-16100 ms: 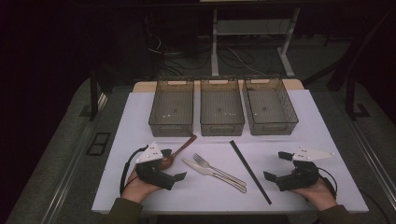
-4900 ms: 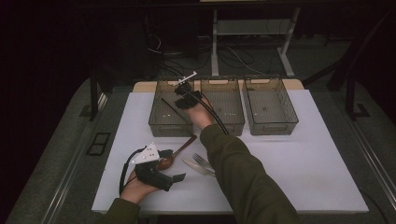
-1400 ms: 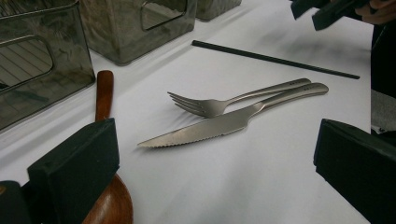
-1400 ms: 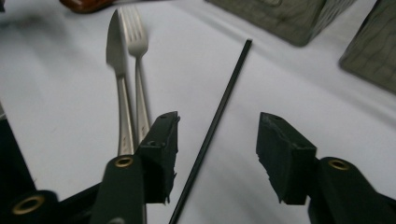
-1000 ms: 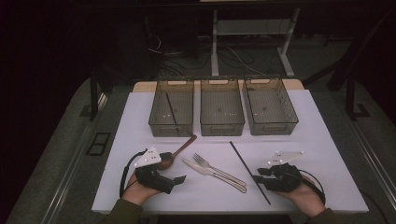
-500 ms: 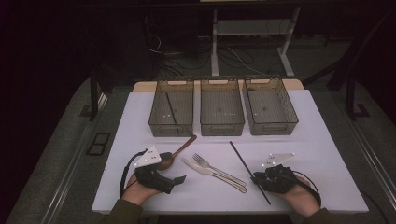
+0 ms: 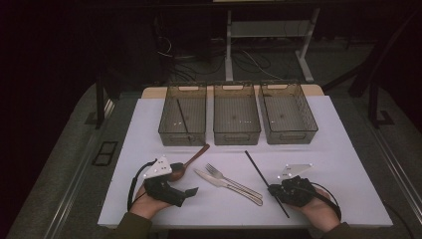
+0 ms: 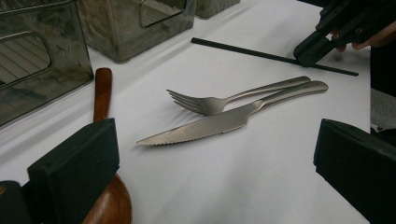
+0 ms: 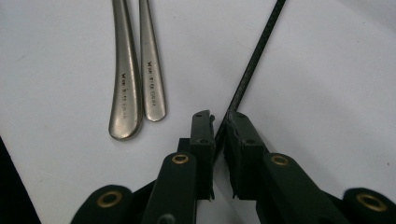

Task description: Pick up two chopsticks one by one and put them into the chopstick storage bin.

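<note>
High view: chopstick point(image 7: 259, 172) diagonal, near-right to far-left

Dim surroundings swallow the floor in the high view while the white rectangular table top point(image 7: 343, 164) is evenly lit, faint soft shadows lie beside the steel fork point(image 8: 210, 101), and nearest black jaws blur.

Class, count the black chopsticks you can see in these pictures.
2. One chopstick lies in the left bin; the other chopstick lies on the table, between the right gripper's jaws.
</note>
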Tool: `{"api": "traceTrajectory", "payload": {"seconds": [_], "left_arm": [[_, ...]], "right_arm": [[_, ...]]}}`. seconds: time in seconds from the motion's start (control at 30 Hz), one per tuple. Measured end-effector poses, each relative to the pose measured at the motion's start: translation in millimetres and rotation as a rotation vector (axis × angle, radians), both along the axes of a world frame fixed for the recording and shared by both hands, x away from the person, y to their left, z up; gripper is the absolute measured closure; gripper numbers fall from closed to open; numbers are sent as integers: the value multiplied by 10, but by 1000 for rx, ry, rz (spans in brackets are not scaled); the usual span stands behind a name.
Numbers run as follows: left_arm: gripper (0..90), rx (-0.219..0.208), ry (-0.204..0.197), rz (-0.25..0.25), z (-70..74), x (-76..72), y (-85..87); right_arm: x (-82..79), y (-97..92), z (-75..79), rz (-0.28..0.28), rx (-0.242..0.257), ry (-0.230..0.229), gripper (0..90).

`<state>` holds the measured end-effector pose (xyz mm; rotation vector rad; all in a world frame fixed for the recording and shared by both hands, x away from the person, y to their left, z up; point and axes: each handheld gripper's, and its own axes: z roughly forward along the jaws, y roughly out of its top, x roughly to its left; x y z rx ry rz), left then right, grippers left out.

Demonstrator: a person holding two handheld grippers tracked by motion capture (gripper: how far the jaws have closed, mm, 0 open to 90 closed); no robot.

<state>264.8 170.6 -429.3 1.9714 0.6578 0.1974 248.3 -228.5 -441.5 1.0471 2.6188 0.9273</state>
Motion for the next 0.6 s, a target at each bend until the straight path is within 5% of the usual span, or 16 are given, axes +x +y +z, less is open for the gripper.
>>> {"api": "traceTrajectory", "payload": {"seconds": [0.6], "left_arm": [[0,1,2,-1,4,-1,10]], "right_arm": [[-36,21,27,0,-32,3,816]]}}
